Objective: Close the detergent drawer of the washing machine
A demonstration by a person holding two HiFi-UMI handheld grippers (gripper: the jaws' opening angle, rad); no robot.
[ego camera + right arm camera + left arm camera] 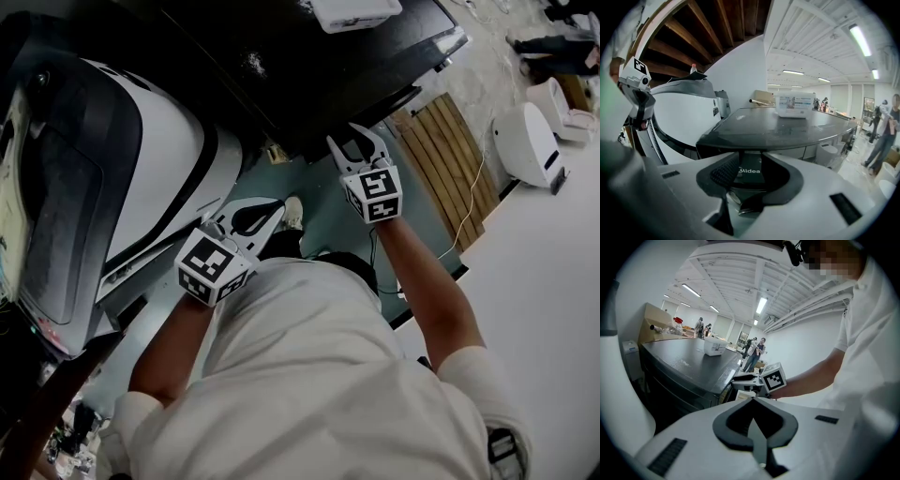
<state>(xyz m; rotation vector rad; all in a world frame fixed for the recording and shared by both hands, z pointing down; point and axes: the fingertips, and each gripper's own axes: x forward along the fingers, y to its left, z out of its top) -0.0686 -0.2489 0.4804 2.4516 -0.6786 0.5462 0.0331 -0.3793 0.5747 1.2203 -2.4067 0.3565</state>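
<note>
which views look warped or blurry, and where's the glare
Left gripper view: strong fisheye bend, black corners, and the left tool looks soft up close. Right gripper view: same bend, with a pale sheen on the dark glossy top. Head view: dim and shadowy at its left.

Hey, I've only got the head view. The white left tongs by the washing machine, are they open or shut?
Observer: In the left gripper view the white left tongs are shut, tips touching, nothing between them.
Operator: And the right pair?
Observer: The white right tongs stand open, holding nothing.
Operator: What are they aimed at?
Observer: Through their gap shows a black front panel printed Midea, beneath a glossy dark top.
</note>
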